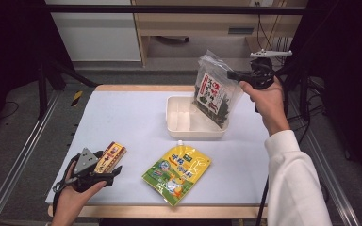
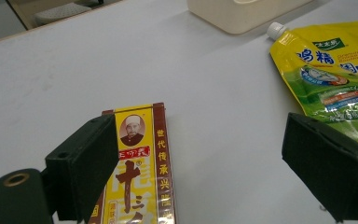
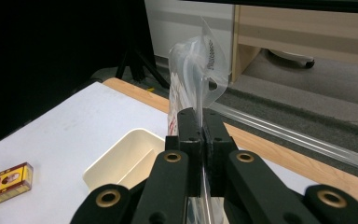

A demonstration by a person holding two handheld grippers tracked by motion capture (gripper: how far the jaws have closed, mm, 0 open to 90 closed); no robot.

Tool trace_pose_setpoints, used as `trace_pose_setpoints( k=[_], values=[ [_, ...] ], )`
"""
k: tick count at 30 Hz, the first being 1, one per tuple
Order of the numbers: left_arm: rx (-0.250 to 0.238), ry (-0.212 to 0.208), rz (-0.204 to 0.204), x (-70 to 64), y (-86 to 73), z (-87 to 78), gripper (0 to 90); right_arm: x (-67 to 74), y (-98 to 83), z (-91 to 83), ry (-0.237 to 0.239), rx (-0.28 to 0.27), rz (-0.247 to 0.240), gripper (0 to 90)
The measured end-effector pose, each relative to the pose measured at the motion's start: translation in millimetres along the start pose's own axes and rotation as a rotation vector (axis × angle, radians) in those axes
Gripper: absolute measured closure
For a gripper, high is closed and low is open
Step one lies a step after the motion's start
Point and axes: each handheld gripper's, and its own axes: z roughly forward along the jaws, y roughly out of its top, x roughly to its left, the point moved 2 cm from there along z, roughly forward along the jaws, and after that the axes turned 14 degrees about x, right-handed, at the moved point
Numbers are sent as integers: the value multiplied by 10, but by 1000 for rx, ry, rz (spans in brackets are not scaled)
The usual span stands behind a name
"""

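Above the cream plastic tray (image 1: 188,129), the right gripper (image 1: 233,75) pinches shut a light, floppy, slippery clear seaweed bag (image 1: 214,92) by its top edge; left gripper (image 1: 115,172) gapes empty

Yellow spouted pouch (image 1: 177,174), near table edge

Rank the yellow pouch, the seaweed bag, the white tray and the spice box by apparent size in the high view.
1. yellow pouch
2. white tray, about equal
3. seaweed bag, held aloft, so unsure
4. spice box
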Motion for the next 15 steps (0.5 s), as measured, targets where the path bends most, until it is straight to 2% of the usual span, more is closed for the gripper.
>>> trace_pose_setpoints(
  k=[8, 15],
  values=[
    [2, -4, 4, -5, 0, 6, 105, -45, -118, 99, 13, 27, 16, 887],
    [5, -4, 7, -11, 0, 11, 105, -71, -195, 119, 25, 25, 26, 887]
  ],
)
